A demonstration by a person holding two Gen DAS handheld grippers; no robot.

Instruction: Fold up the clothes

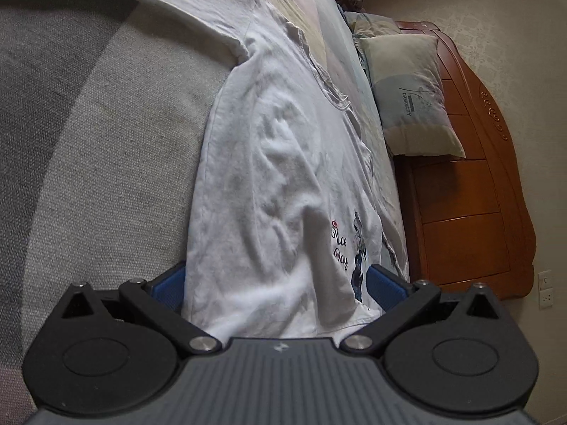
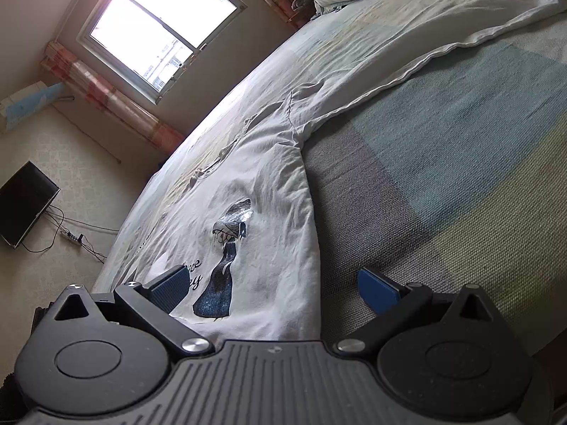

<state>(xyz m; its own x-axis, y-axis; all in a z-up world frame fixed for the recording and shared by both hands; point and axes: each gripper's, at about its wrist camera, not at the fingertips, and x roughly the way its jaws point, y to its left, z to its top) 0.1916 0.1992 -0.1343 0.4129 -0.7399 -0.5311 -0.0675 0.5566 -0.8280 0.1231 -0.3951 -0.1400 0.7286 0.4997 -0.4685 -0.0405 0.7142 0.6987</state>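
T-shirt [image 1: 269, 184] hem lies between both wide-spread tools, left tool [image 1: 276, 283] and right tool [image 2: 273, 290]; uneven bites could skew the fold toward twelve o'clock.

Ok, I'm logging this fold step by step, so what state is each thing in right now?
White long-sleeved T-shirt with a printed figure: spread on the bed, wrinkled, one sleeve stretched out, not yet folded.
Left gripper: open, blue pads either side of the shirt's hem.
Right gripper: open, over the shirt's edge.
Pale pillow: leaning against the wooden headboard.
Window: cannot tell whether shut.
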